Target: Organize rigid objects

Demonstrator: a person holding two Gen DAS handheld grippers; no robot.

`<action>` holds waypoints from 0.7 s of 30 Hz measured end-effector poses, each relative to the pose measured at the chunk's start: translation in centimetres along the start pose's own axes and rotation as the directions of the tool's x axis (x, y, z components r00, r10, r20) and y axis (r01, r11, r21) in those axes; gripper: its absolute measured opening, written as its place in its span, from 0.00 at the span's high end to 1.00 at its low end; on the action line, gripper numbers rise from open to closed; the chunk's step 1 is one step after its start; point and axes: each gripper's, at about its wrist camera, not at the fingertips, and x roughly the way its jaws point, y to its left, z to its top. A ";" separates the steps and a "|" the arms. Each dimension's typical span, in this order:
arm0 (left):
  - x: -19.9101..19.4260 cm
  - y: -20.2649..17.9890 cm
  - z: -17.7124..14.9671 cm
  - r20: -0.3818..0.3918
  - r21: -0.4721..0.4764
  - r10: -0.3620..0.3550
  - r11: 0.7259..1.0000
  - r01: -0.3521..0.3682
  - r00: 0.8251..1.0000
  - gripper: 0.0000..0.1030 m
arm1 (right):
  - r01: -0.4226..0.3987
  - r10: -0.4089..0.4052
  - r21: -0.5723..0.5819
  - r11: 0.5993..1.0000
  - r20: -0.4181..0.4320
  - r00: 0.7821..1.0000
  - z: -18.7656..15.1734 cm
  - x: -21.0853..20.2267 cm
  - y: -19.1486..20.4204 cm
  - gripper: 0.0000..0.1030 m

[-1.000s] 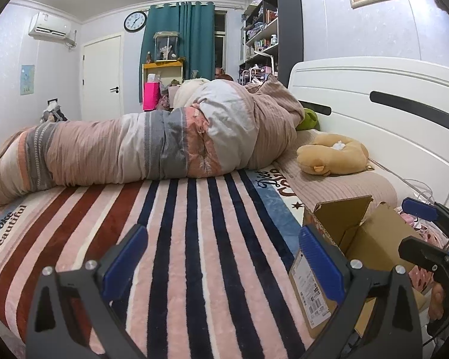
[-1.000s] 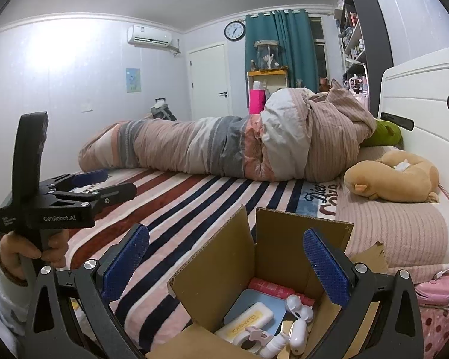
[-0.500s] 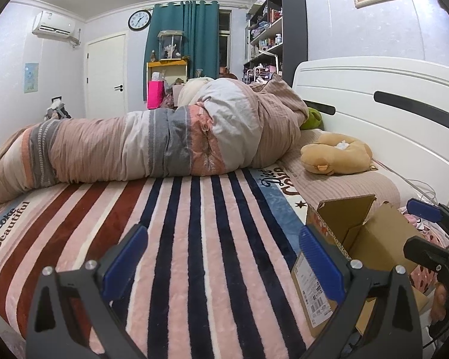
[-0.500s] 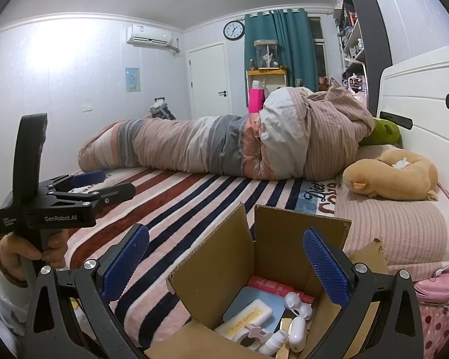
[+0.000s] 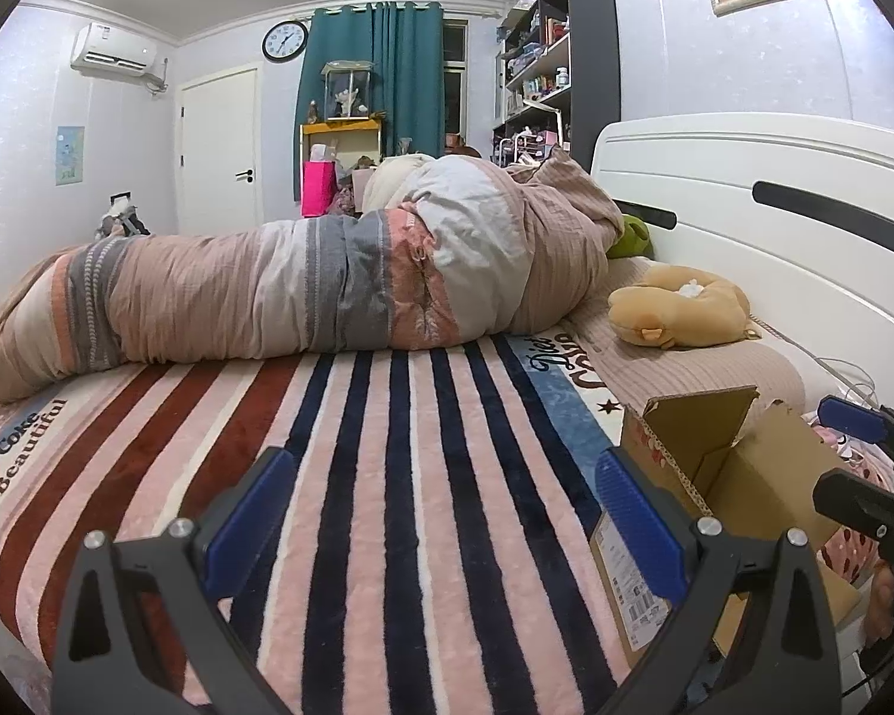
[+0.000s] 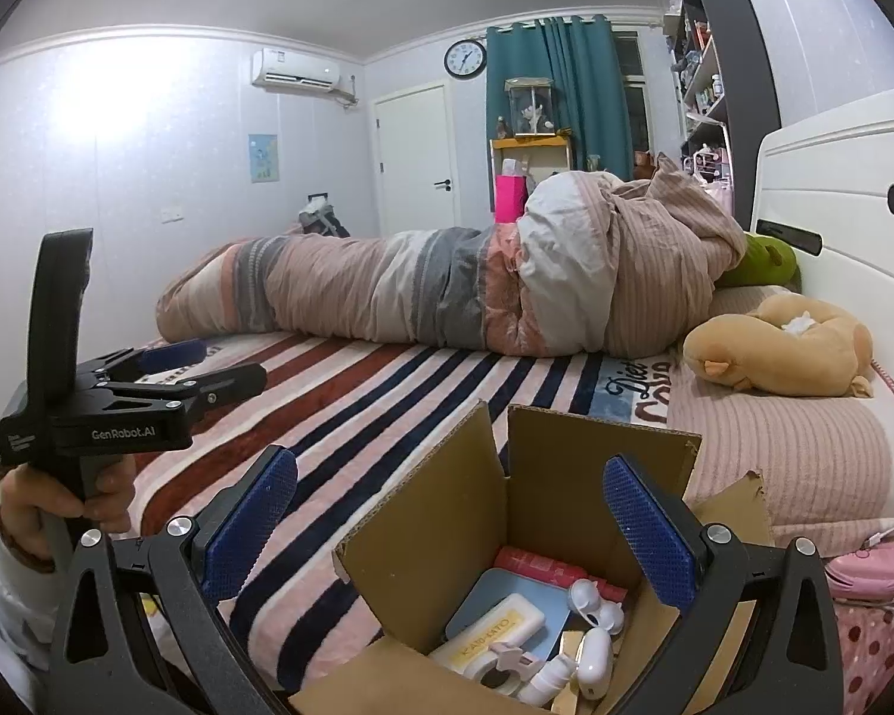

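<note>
While both grippers gape (empty) — cardboard box [image 6: 566, 476] sits open

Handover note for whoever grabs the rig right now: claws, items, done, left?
Left claw: open, empty, over the striped blanket.
Right claw: open, empty, over the open cardboard box.
Box holds a cream bar, blue tray, red item and small white pieces.
Done: nothing lifted out yet, it seems.
Left: probably take the items out and arrange them; no loose items visible on the blanket.
</note>
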 end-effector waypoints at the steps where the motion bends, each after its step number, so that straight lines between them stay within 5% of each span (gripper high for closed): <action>1: 0.0 0.0 0.0 0.000 -0.002 0.003 1.000 -0.003 1.000 0.03 | 0.002 -0.002 0.000 1.000 0.000 1.000 0.0 0.0 0.0 0.00; 21: 0.0 0.4 -0.1 0.000 -0.006 0.012 1.000 -0.012 1.000 0.03 | 0.006 -0.006 0.001 1.000 -0.001 1.000 0.1 0.0 0.3 0.00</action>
